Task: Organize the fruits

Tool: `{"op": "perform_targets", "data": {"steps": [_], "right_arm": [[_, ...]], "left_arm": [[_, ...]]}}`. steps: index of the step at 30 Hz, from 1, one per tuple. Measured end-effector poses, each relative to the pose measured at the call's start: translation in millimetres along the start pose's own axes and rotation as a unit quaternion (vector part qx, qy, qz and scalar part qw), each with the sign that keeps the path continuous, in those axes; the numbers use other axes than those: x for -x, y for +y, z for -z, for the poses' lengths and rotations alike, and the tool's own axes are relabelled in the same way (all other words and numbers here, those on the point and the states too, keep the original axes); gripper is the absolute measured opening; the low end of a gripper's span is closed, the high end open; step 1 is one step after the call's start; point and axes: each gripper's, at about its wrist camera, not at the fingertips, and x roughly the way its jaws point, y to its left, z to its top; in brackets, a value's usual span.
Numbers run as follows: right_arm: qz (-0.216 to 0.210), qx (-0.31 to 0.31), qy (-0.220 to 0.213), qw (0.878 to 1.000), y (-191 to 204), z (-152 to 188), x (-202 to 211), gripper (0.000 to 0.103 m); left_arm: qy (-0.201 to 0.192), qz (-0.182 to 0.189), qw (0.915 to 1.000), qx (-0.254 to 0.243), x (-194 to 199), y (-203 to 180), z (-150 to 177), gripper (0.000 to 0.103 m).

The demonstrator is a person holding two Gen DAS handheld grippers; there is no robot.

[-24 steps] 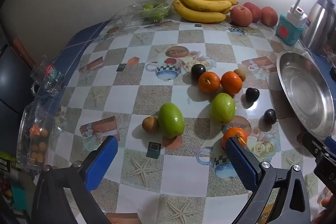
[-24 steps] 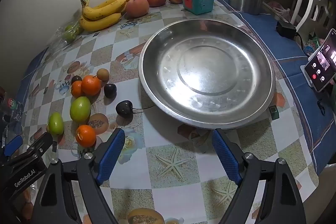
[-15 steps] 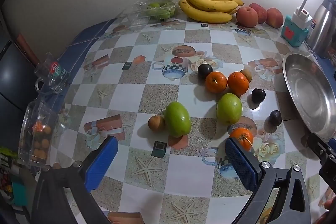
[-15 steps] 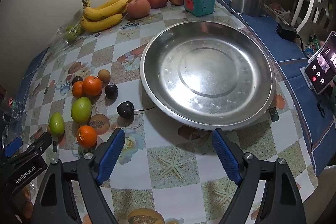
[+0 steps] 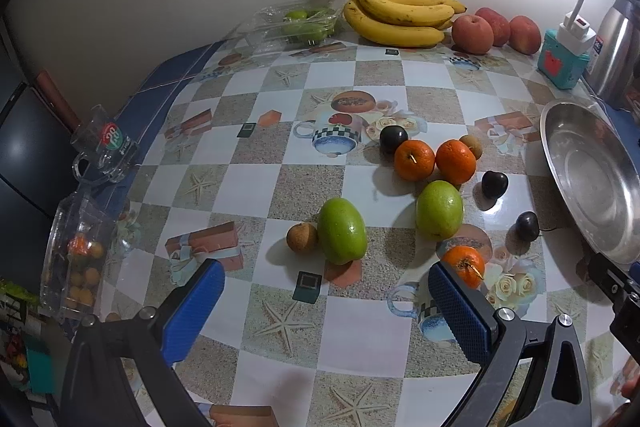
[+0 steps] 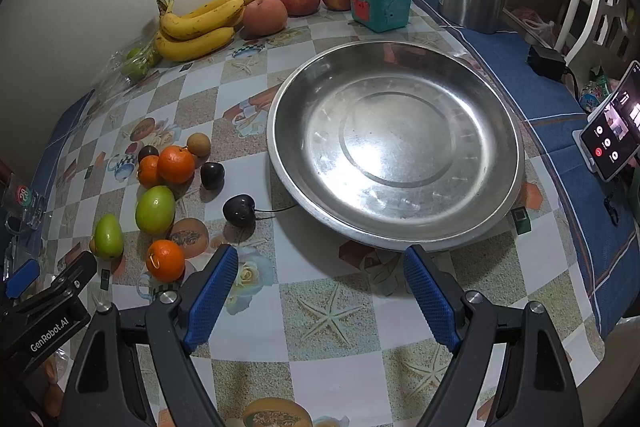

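My left gripper (image 5: 326,301): jaws wide, empty, above two green oval fruits (image 5: 342,230). My right gripper (image 6: 320,301): open, empty, before round steel basin (image 6: 296,203).

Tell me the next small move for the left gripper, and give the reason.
Probably ease the left gripper forward and down over the near green fruit. Its jaws stand wide open and empty, that fruit lies almost centred ahead of them, and the steel plate holds nothing, so no fruit has been gathered yet.
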Motion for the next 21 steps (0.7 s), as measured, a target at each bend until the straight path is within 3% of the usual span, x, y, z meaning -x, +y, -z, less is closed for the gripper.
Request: {"op": "perform_targets", "data": {"steps": [21], "right_arm": [[0.0,0.0,0.0,1.0,-0.6,0.4,0.1,0.085]], "left_arm": [[-0.002,-0.001,1.0,0.0,0.3,2.4,0.5,0.103]]}}
